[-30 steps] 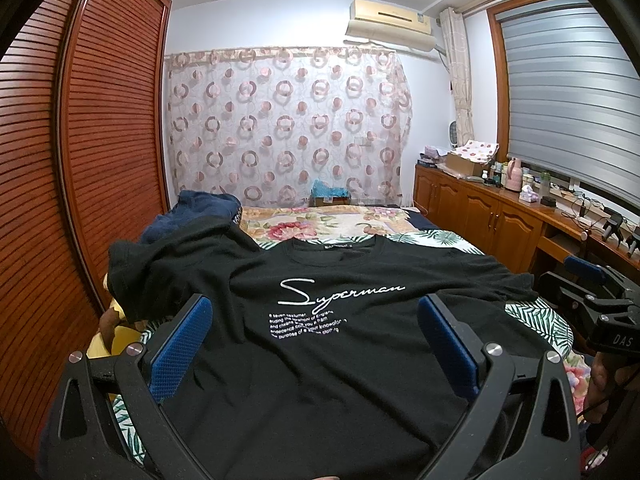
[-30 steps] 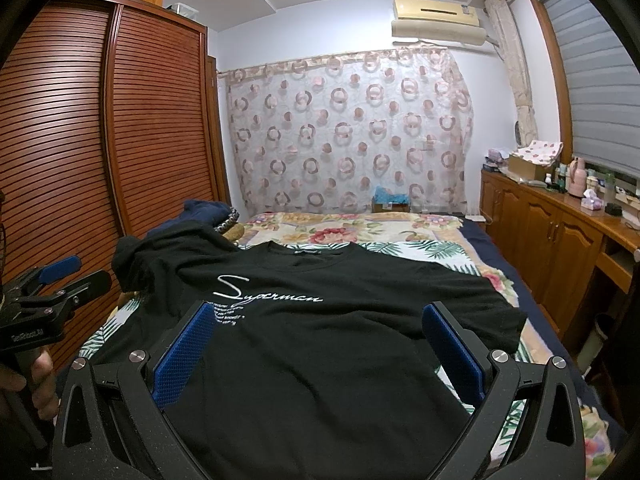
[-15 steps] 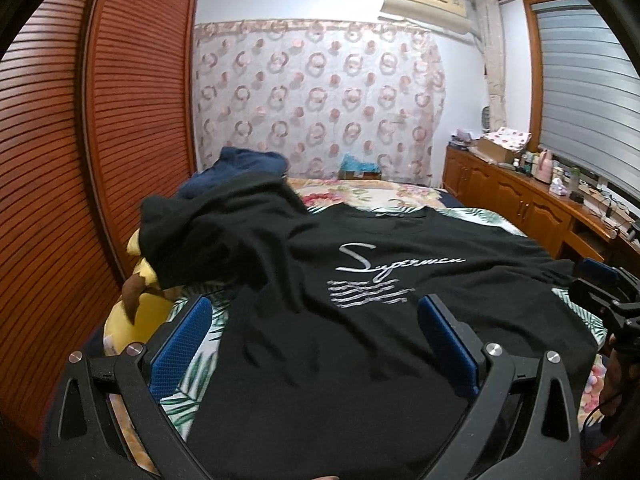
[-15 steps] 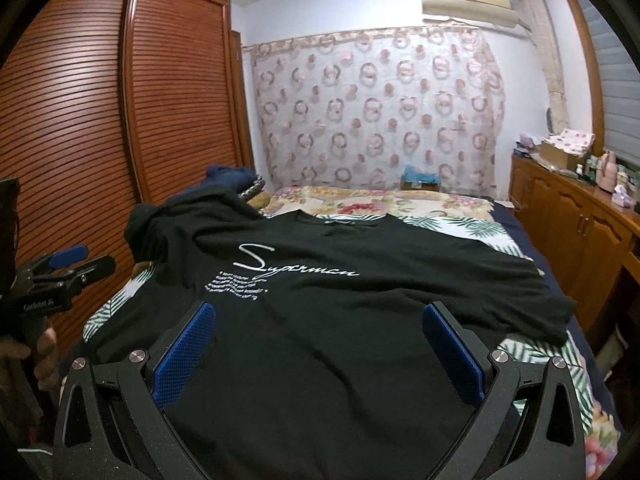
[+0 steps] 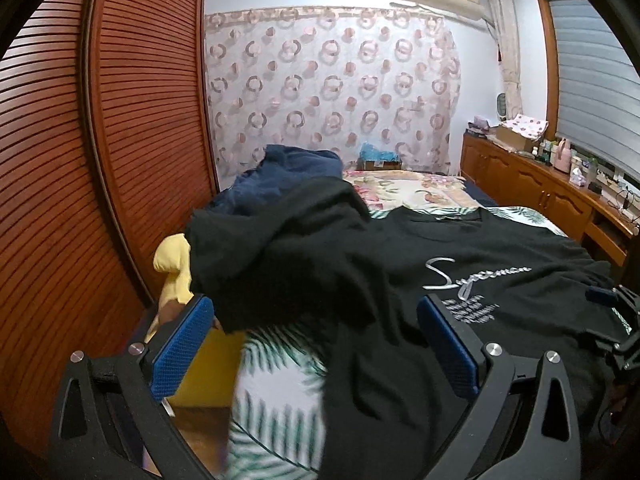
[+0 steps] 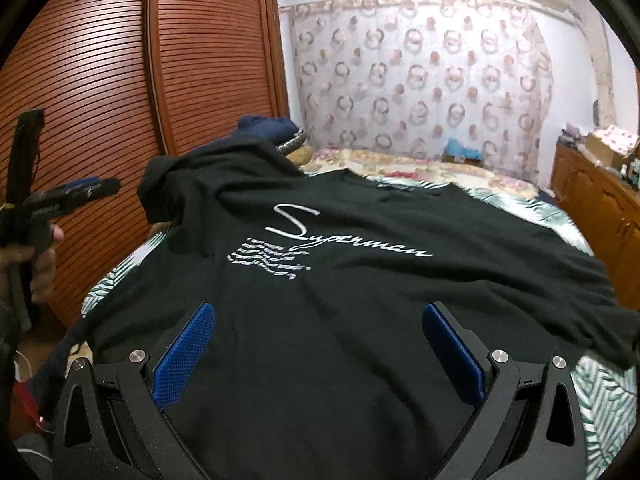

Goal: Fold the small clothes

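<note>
Left wrist view gives us the widest sweep first: a bed covered by a green-and-white leaf-print sheet (image 5: 276, 384), running away from us toward the circle-patterned curtain, with slatted red-brown wardrobe doors (image 5: 120, 152) along its left side. Spread flat over the bed is the black cotton T-shirt with white script lettering (image 6: 360, 320), its collar at the far end and its hem nearest us, so its long axis runs straight away from both tools. Its left sleeve (image 5: 280, 256) is not flat; it is bunched and draped up over a heap of dark blue cloth and a yellow soft item (image 5: 176, 268) near the wardrobe.

We hold the left gripper (image 5: 316, 344) with its blue pads wide apart and nothing between them, aimed at that raised sleeve and the shirt's left edge, which lie just ahead. The right gripper (image 6: 316, 352) is likewise spread and empty, hovering over the shirt's lower body near the hem, the lettering beyond it.

We judge the fold has not begun. The left tool is the nearer one to the crumpled sleeve, which likely needs taking first and laying inward across the chest.
</note>
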Motion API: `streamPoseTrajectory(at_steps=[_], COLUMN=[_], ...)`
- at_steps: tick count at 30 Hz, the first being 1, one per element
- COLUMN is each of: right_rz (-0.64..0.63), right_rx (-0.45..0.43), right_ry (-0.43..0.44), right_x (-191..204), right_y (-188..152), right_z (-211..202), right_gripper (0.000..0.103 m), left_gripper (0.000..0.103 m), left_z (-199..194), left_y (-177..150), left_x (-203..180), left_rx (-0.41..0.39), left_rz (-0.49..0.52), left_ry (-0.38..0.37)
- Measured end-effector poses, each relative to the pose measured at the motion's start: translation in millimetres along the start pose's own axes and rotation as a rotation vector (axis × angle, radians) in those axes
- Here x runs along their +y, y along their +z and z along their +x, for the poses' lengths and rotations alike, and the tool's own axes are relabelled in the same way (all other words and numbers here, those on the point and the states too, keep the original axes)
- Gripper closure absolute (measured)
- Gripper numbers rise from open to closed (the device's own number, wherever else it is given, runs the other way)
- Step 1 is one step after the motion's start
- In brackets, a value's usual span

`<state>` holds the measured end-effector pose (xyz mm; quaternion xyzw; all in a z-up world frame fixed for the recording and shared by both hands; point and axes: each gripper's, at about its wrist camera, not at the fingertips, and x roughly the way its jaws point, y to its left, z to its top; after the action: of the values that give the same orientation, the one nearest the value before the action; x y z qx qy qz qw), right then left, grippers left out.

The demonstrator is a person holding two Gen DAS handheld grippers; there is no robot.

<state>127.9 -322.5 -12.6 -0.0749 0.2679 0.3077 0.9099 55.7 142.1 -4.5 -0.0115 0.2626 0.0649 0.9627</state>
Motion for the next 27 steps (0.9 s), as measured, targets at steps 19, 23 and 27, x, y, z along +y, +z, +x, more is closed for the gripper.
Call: streamPoseTrajectory(at_steps=[19,23,27], right_rz=[0.01,0.02,0.023], right_rx=[0.015,0.015,0.012], right_ry=[0.034,0.036,0.036], right_x=[2.2,3.8,5.2], right_y=[10.0,8.9,7.1], right_z=[24.9,25.4,24.9], right_gripper=[0.0,0.0,0.0], left_gripper=[0.072,0.096,0.098], left_z=[100.9,91.3,68.3], left_y=[10.9,16.0,30.4], left_x=[51.6,51.2,35.6], left_rx=[0.203,0.183,0.124], left_rz=[0.072,0.085,0.124], left_ry=[0.094,0.085,0.078])
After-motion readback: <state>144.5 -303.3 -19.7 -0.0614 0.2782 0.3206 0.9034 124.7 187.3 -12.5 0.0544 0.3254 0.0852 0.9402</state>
